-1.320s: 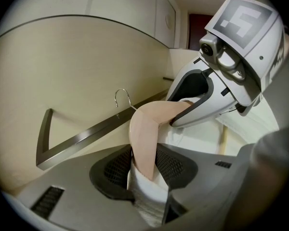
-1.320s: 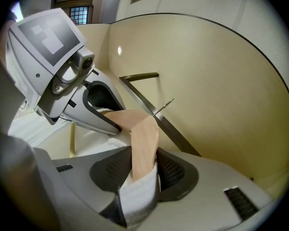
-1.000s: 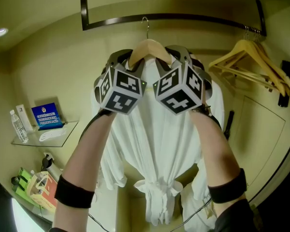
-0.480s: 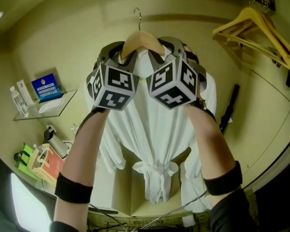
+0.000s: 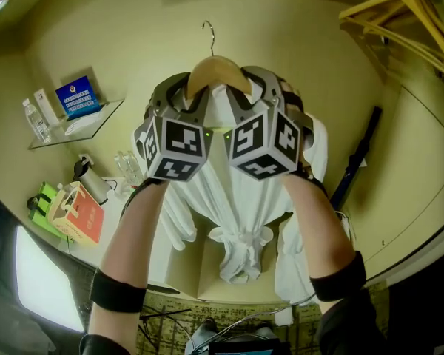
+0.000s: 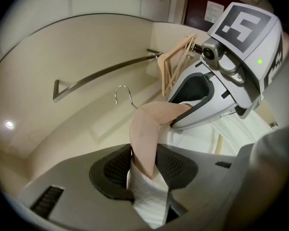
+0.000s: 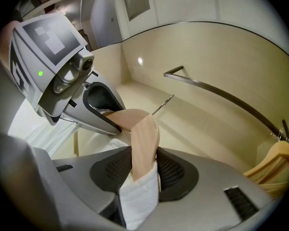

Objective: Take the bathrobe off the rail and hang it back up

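A white bathrobe (image 5: 240, 205) hangs on a wooden hanger (image 5: 216, 71) whose wire hook (image 5: 208, 29) is free in the air, clear of any rail. My left gripper (image 5: 186, 98) is shut on the hanger's left shoulder and my right gripper (image 5: 246, 98) on its right shoulder. In the left gripper view the jaws (image 6: 143, 170) pinch the wood (image 6: 145, 138) and the robe's cloth (image 6: 147, 198). The right gripper view shows the same grip (image 7: 142, 170) on wood (image 7: 143, 141) and cloth. The steel rail (image 6: 111, 71) (image 7: 221, 97) runs higher up along the wall.
Empty wooden hangers (image 5: 407, 9) hang at the top right. A glass shelf (image 5: 96, 120) with a blue card and bottles is on the left wall. Below it stand a kettle (image 5: 92, 183) and a red box (image 5: 78, 213). A dark rod (image 5: 359, 157) leans at the right.
Both grippers have come down together with the hanger and robe. The hook has left the rail, and the rail has passed out of the top of the head view.
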